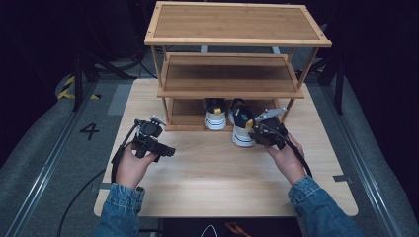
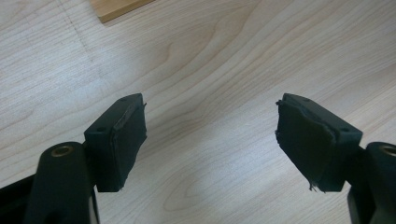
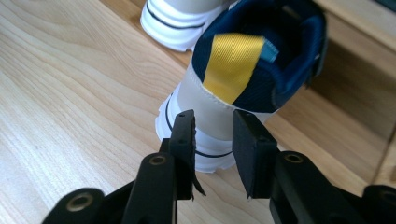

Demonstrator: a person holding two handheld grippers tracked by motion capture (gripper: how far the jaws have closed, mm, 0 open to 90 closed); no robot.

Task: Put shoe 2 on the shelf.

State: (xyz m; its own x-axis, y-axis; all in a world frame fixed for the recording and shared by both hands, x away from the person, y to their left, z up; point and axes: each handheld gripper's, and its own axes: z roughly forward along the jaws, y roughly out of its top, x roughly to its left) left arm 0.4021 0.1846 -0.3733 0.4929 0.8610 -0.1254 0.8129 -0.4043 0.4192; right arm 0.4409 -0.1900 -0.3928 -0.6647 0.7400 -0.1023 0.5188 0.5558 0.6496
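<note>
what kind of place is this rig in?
Likely a lab or data-collection studio: a wooden table with a bamboo shoe rack staged on it, dark surroundings, floor rails, and yellow-black hazard tape.

A pale wood table lies under both tongs, with a three-tier wooden rack beyond them. Grey floor marked "4" spreads to their left; darkness surrounds.

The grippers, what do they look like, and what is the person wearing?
Both are black. The left gripper has two chunky jaws with flat black pads, frayed at the edges, and brass-coloured rivets. The right gripper carries a grey three-cornered plate on top. A black cable trails from each. The sleeves are blue denim.
</note>
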